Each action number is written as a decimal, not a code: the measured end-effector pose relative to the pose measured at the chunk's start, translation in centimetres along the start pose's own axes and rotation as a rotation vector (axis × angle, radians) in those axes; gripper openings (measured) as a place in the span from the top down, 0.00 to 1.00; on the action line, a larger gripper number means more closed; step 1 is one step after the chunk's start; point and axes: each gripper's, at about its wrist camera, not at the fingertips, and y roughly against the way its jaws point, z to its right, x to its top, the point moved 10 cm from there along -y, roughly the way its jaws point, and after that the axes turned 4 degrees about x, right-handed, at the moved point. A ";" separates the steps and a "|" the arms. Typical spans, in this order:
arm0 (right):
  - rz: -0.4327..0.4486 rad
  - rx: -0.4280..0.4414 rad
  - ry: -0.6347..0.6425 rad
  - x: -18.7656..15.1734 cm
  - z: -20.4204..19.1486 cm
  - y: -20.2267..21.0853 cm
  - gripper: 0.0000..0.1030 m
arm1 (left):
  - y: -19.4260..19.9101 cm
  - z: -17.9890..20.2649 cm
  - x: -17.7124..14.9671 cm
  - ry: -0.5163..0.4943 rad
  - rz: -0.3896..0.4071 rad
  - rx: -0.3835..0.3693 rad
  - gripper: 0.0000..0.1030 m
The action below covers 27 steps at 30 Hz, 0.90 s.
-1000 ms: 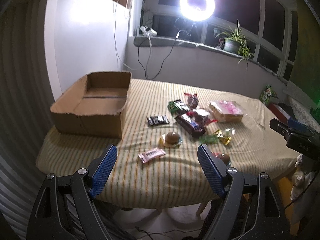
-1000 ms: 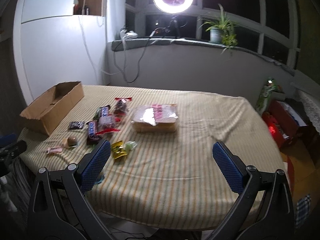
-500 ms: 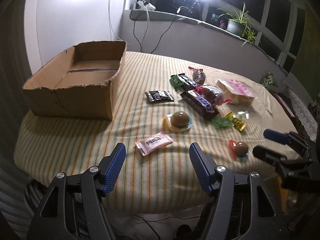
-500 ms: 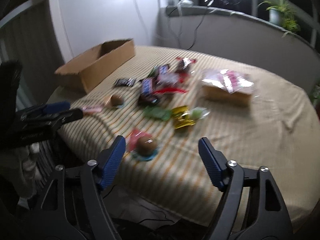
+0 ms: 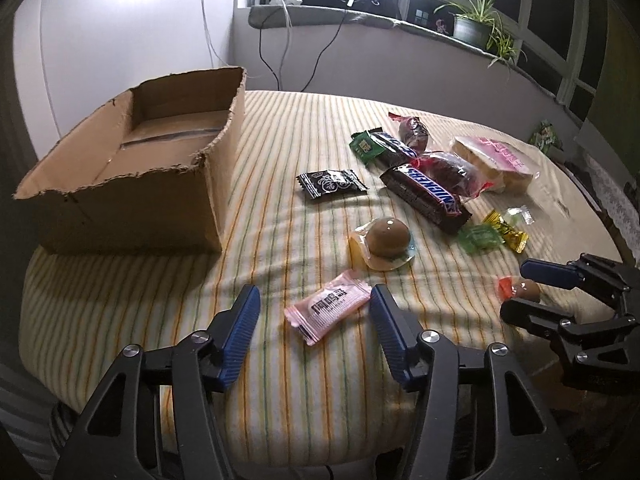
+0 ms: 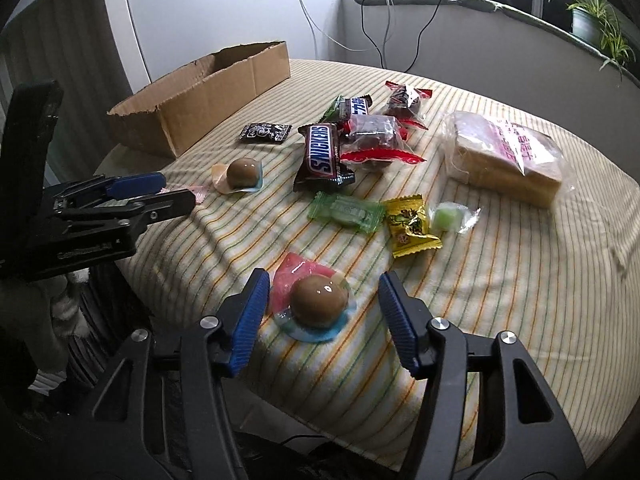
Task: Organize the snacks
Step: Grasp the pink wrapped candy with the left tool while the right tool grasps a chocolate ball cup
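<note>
Held the left gripper [image 5: 315, 300] released, fingers spread to either side of a pink packet [image 5: 328, 310] lying flat on the striped cloth [image 5: 280, 380] by the near edge. Saw a gap on both sides, so no grasp yet. Lined up across the packet's narrow width, probably because a thin, flat wrapper offers the pads little else to pinch.

Held the right gripper [image 6: 324, 280] equally slack and wide, straddling a brown jelly cup [image 6: 318, 300] on its red wrapper, also at the near edge, to the right of the packet. Again saw clearance on each side of the dome. Judged the rounded top slippery, and a low, centred pinch safer.

Found the box [image 5: 132, 184] standing open at the far left, with no snack visible inside. Took that as the sorting not yet begun, and as the reason for starting with the two nearest items, one per hand. Judged the box a short carry from the packet, a longer one from the cup.

Left the other snacks untouched in a loose cluster mid-table: a second jelly cup [image 5: 386, 240] just beyond the packet, a black packet [image 5: 332, 184], a Snickers [image 5: 424, 196], and a bread pack [image 5: 492, 160] farthest right.
</note>
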 end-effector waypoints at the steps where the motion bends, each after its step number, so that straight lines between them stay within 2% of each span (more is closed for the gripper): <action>1: -0.002 -0.005 0.009 0.0 0.0 0.0 0.47 | -0.1 0.1 0.0 -0.010 0.004 0.003 0.47; 4: -0.004 -0.026 0.038 -0.1 -0.2 -0.1 0.50 | -0.2 0.3 0.0 -0.029 0.009 0.001 0.56; 7: -0.003 -0.044 0.058 -0.2 -0.2 -0.1 0.58 | -0.2 0.4 0.0 -0.038 0.019 0.000 0.64; 14: -0.002 -0.037 0.053 -0.1 0.0 0.0 0.61 | 0.1 0.2 0.0 -0.031 0.032 -0.001 0.83; 27: 0.017 -0.028 0.028 1.0 0.1 0.8 0.64 | 1.3 0.9 0.8 -0.018 0.062 -0.029 0.83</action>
